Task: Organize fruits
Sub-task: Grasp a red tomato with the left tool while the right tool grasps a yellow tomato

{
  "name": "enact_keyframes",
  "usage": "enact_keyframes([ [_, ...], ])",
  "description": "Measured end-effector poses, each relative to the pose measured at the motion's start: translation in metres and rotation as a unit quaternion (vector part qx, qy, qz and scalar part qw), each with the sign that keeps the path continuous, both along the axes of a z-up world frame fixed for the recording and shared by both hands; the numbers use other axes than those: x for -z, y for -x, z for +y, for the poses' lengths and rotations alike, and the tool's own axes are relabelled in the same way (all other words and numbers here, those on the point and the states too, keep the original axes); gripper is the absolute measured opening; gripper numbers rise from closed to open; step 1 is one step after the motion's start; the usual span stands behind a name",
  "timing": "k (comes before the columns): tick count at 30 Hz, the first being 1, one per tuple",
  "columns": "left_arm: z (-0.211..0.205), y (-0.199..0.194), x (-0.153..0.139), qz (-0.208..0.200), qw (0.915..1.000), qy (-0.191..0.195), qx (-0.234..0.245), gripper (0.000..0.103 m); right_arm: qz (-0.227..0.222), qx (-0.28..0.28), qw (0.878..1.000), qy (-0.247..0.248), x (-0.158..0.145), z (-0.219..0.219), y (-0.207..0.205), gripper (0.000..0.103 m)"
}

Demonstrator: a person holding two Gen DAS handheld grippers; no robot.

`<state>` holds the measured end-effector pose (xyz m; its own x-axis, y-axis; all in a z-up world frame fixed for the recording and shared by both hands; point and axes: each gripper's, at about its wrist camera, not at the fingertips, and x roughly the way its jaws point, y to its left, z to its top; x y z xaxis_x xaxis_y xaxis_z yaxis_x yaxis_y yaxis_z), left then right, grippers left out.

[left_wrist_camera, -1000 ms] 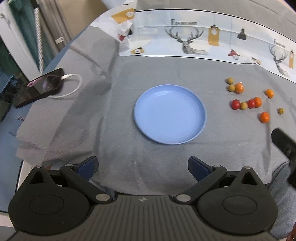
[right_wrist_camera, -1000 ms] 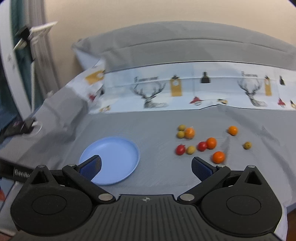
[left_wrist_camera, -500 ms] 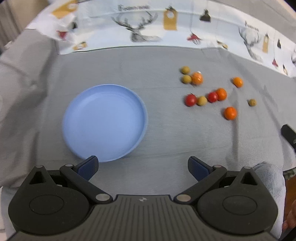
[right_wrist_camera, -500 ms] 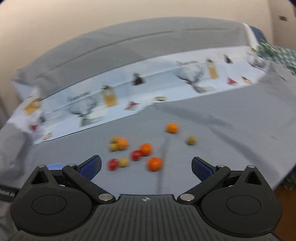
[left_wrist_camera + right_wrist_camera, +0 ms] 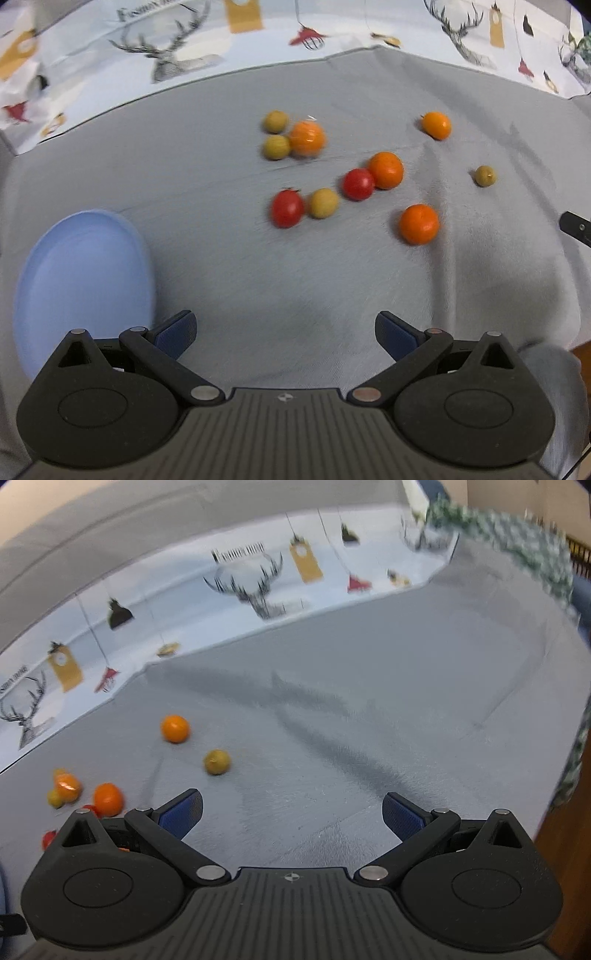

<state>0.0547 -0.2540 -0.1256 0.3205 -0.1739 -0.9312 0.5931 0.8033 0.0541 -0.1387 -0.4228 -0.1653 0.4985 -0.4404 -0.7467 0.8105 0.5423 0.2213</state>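
Several small fruits lie loose on the grey cloth: a red tomato, a yellow-green fruit, a second red tomato and oranges. A light blue plate sits at the left. My left gripper is open and empty, short of the fruits. In the right wrist view an orange and a green fruit lie ahead to the left. My right gripper is open and empty over bare cloth.
A white sheet printed with deer heads runs along the far side. The cloth drops off at the right edge. A dark part of the other gripper shows at the right in the left wrist view.
Both views have swung to the right: the plate slid to the left edge and the fruits came nearer the left gripper. The right gripper now faces bare cloth. Both stay open.
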Motion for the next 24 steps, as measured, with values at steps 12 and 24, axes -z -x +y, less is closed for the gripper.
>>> enact_keyframes([
  [12, -0.038, -0.088, 0.045, -0.018, 0.9979, -0.048, -0.04, 0.103, 0.027, -0.089, 0.996, -0.014, 0.07, -0.04, -0.105, 0.103],
  [24, -0.039, -0.102, 0.045, 0.009, 0.9994, 0.015, 0.029, 0.032, 0.066, -0.128, 0.987, 0.077, 0.081, -0.012, -0.133, 0.031],
])
